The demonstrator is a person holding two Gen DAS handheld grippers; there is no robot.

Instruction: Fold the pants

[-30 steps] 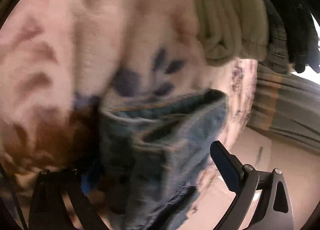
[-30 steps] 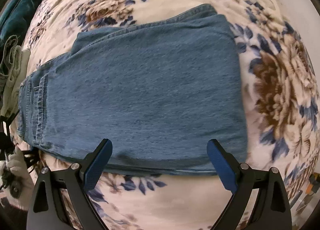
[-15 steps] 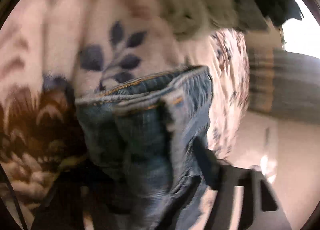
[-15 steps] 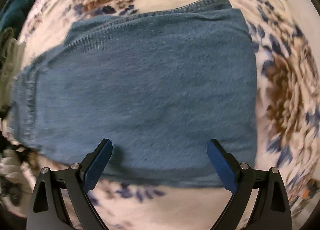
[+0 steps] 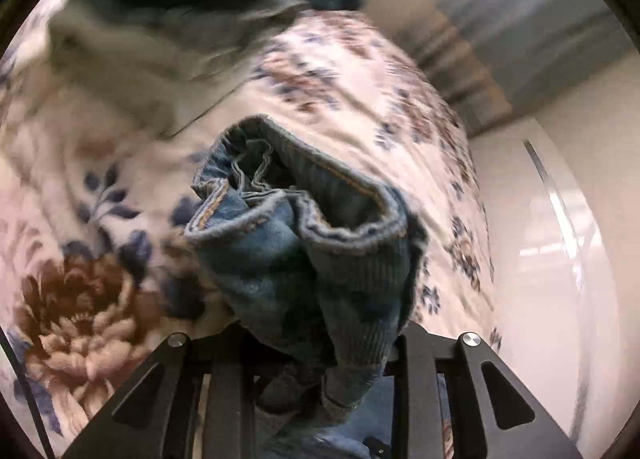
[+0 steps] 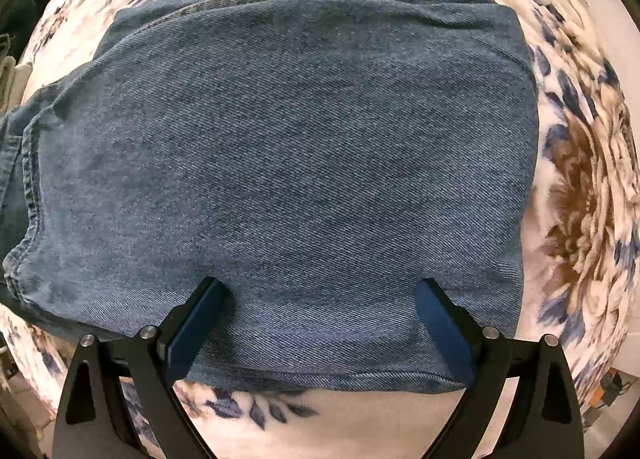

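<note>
The blue denim pants lie folded flat on a floral blanket and fill most of the right wrist view. My right gripper is open, its blue pads resting over the near edge of the denim, apart and holding nothing. In the left wrist view my left gripper is shut on a bunched end of the pants, its hem lifted above the blanket. The fingertips are hidden by the cloth.
A pile of other clothes, olive and dark teal, lies on the blanket beyond the left gripper. The bed's edge, a curtain and a pale wall are to the right. Other clothes also show at the left edge.
My left gripper has closed on the end of the pants and lifted it, swinging the view toward the bed's edge. My right gripper has moved forward onto the near edge of the denim.
</note>
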